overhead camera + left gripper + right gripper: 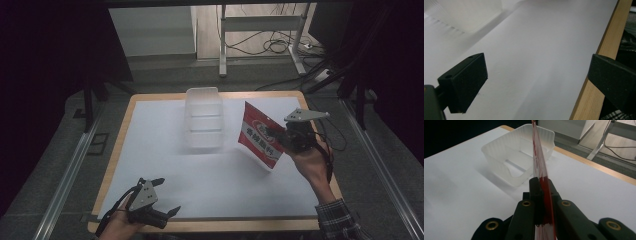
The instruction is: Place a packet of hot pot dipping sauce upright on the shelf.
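The desk (165, 150) carries a clear bin (203, 117) near its far edge. A red pouch (259, 135) is held aloft just right of the bin, pinched at one edge by the right hand-held gripper (276, 134). Slippage or a missed bin is risked by that thin hold. The left hand-held gripper (167, 196) is spread wide and empty at the near edge.
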